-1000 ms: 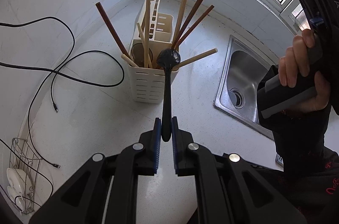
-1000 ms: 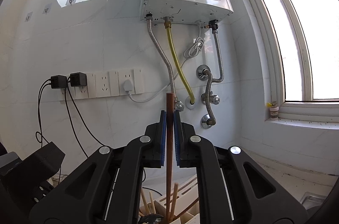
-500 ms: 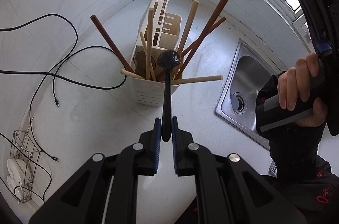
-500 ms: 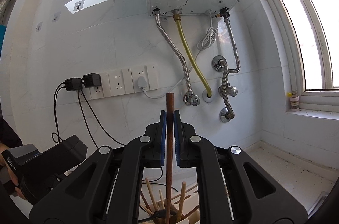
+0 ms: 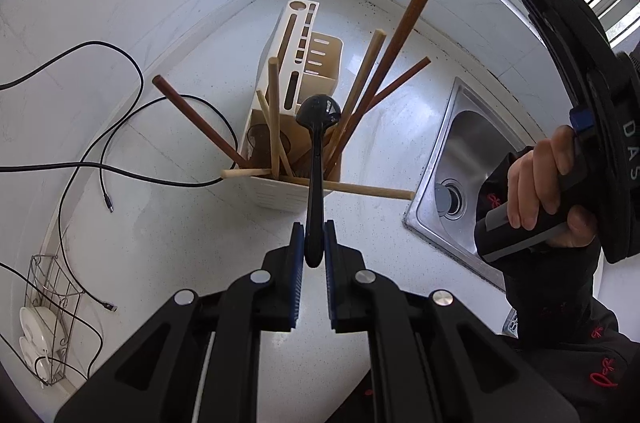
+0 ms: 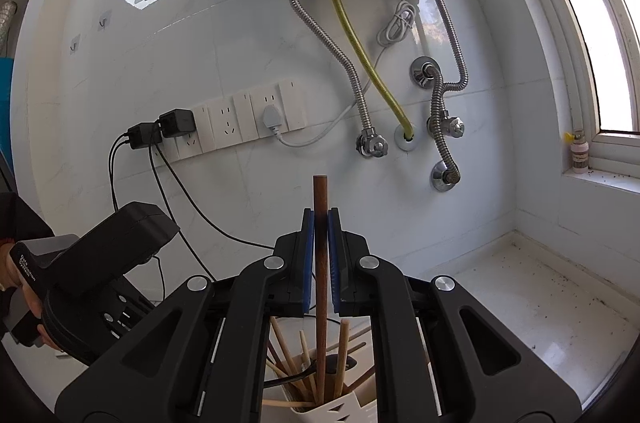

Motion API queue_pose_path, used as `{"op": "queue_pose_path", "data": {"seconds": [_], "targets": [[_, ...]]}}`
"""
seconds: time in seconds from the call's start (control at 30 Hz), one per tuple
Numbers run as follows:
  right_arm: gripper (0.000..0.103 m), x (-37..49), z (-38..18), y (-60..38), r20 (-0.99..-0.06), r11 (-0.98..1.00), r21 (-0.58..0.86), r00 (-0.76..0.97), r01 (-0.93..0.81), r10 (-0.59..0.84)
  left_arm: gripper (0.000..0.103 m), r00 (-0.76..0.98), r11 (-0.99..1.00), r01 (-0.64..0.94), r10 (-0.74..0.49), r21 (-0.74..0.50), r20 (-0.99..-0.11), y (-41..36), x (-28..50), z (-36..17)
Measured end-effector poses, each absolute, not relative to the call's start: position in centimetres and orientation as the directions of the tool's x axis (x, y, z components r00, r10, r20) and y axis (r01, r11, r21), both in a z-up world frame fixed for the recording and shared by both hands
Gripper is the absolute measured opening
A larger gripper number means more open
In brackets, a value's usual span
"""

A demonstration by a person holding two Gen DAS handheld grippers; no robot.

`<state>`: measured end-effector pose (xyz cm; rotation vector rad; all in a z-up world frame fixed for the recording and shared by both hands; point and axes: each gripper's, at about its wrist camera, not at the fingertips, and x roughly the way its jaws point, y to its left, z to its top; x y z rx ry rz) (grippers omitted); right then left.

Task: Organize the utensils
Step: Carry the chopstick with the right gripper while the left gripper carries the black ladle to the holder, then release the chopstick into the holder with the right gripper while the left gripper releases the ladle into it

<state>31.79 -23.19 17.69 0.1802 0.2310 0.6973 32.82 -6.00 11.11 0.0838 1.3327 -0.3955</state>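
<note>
A: Taking the white utensil holder (image 5: 276, 191) on the worktop (image 5: 168, 243) as the reference, what is where, from the left?

B: Left of the holder lie loose black cables (image 5: 100, 127), and further out a wire rack (image 5: 48, 303). Above the holder's near edge, the left hand-held gripper (image 5: 315, 243) pinches the handle end of a black ladle (image 5: 316, 151), bowl pointing down over the open compartment. Right of the holder is the steel sink (image 5: 460, 159).

A: And the other one?

B: The right hand-held gripper (image 6: 319, 251) is pressed onto a long dark wooden stick (image 6: 320, 263) near its top; its lower end already sits inside the holder among the lighter chopsticks (image 6: 342, 355).

A: How should the step go, in your view?

B: I'd lower the ladle straight down into a free gap, steering clear of the pale stick (image 5: 360, 189) lying across the holder's rim. Keep the brown stick steady and upright so the two don't cross. The holder looks light and crowded, so a sideways push could tip it; release only once each piece rests on the bottom.
</note>
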Motion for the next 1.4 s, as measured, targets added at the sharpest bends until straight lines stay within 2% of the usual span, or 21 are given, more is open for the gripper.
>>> {"op": "queue_pose_path", "data": {"seconds": [0.23,0.83,0.9,0.97,1.1,1.17,1.23,1.3,1.4], "targets": [[0.007,31.6,17.2,-23.0,-0.155,0.756,0.22,0.743,-0.617,0.651,0.01,0.087,0.937,0.285,-0.233,-0.2,-0.969,-5.5,31.3,11.2],[0.007,31.7,15.9,-23.4,-0.181,0.742,0.237,0.722,-0.627,0.668,0.01,0.114,0.962,0.248,-0.148,-0.116,-0.982,-6.7,35.5,12.1],[0.009,31.5,16.0,-23.3,-0.183,0.742,0.227,0.72,-0.631,0.669,0.01,0.13,0.962,0.251,-0.146,-0.11,-0.981,-6.9,35.7,12.4],[0.017,31.3,16.1,-23.4,-0.184,0.744,0.218,0.722,-0.632,0.667,0.01,0.146,0.961,0.256,-0.142,-0.101,-0.979,-6.9,35.8,12.4],[0.018,31.1,16.1,-23.8,-0.195,0.754,0.207,0.729,-0.623,0.656,0.01,0.186,0.957,0.281,-0.13,-0.074,-0.974,-7.1,35.8,12.4],[0.018,31.0,16.0,-24.1,-0.201,0.761,0.204,0.734,-0.616,0.648,0.012,0.22,0.954,0.294,-0.127,-0.058,-0.967,-7.3,35.6,12.5],[0.018,30.9,16.0,-24.3,-0.205,0.766,0.199,0.738,-0.611,0.642,0.023,0.267,0.95,0.308,-0.132,-0.045,-0.955,-7.4,35.3,12.7],[0.027,30.7,16.0,-24.4,-0.211,0.775,0.193,0.745,-0.602,0.632,0.029,0.322,0.944,0.329,-0.131,-0.019,-0.938,-7.5,34.8,13.2],[0.031,30.4,16.0,-24.7,-0.22,0.79,0.187,0.759,-0.584,0.613,0.033,0.415,0.932,0.363,-0.144,0.018,-0.899,-7.5,33.9,14.2]]}}
